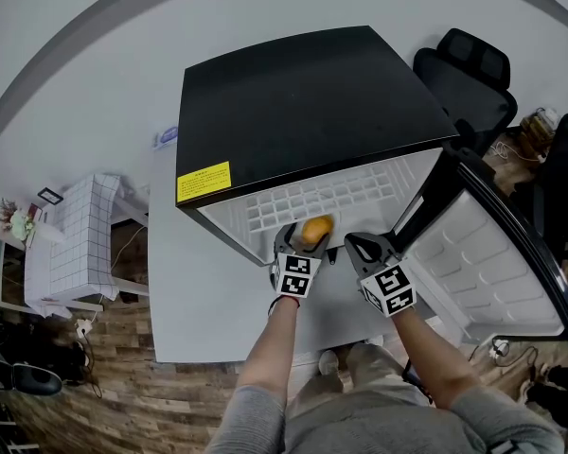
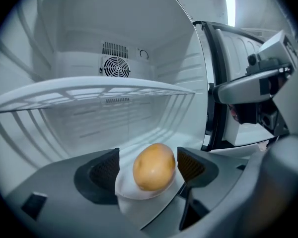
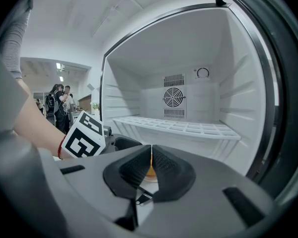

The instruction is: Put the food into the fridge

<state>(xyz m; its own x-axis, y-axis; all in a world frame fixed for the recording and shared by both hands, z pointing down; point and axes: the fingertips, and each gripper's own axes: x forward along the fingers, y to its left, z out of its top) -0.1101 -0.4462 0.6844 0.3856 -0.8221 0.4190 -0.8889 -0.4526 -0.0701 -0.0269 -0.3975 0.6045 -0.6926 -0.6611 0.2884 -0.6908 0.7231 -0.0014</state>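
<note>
Fridge stands open, door swung out to the right. Both grippers at the near edge of the opening.

Left gripper: jaws released, spread wide. Potato sits between them on the white fridge floor, below the wire shelf. Clear gap on the potato's left; the right pad stands just beside it, not pressing.

Right gripper: jaws clenched together, nothing held. It hangs just right of the left gripper, pointed into the fridge. Fan grille on the far wall.
</note>
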